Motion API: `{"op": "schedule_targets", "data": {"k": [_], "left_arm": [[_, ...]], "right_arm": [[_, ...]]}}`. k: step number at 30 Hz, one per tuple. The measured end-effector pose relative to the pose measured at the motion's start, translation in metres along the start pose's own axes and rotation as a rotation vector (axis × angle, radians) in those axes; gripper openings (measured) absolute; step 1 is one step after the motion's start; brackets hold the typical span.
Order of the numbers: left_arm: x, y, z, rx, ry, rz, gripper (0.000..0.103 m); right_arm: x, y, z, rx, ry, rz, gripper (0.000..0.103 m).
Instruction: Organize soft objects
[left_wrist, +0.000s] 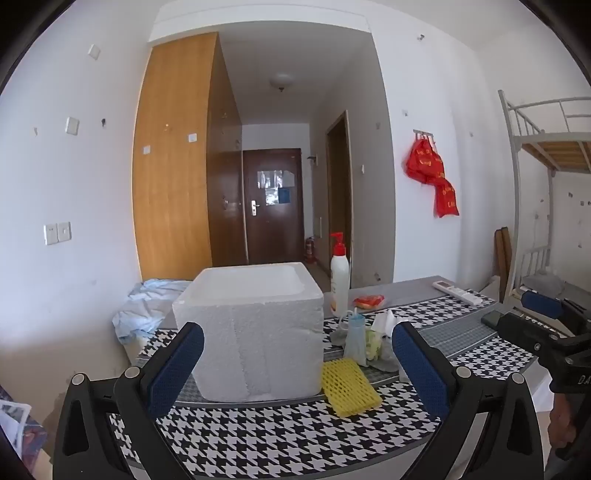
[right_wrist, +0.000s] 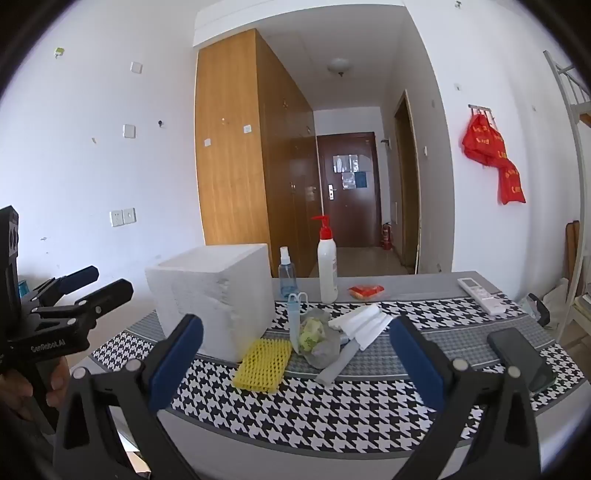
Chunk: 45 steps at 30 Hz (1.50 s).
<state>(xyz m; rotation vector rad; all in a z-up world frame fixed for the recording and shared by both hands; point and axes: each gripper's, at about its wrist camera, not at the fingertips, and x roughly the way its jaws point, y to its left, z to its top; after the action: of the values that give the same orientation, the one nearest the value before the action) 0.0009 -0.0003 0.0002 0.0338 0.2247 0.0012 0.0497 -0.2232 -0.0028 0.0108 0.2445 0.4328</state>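
Sitting on the houndstooth-covered worktop (right_wrist: 295, 413): a white foam box (left_wrist: 251, 332), open at the top, probably meant as the bin for the soft things. Lying just right of the box and touching its base, a yellow foam net sleeve (right_wrist: 264, 363). Lying close behind that sleeve, a crumpled clear bag with something green inside (right_wrist: 314, 338), a white foam sheet folded in layers (right_wrist: 360, 325), and a pale blue tube-like item with a loop on top (right_wrist: 294, 317), standing upright. Clustering near the box like this seems deliberate, keeping each carry short.

Standing farther back, likely not part of the sorting: a pump bottle with a red top (right_wrist: 327, 266), a small spray bottle (right_wrist: 286, 273), a red packet (right_wrist: 366, 291), a remote control (right_wrist: 480, 295), and a dark phone (right_wrist: 521, 360) near the right edge.

Hovering above the near edge of the worktop, left gripper (left_wrist: 295, 365), jaws spread wide, holding nothing, framing the box and the sleeve. Hovering likewise, right gripper (right_wrist: 295, 363), jaws spread wide, touching nothing, with the soft pile between its blue pads (right_wrist: 177, 358). Judging from this, no item lifted yet; yellow sleeve looking like the easiest first pick, being nearest and flat.
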Motion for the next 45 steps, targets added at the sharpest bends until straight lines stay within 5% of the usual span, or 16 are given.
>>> {"op": "schedule_targets", "data": {"k": [45], "left_arm": [[0.0083, 0.0016, -0.0024, 0.016, -0.003, -0.001, 0.102]], "right_arm": [[0.0016, -0.0089, 0.0008, 0.022, 0.01, -0.026, 0.102]]}}
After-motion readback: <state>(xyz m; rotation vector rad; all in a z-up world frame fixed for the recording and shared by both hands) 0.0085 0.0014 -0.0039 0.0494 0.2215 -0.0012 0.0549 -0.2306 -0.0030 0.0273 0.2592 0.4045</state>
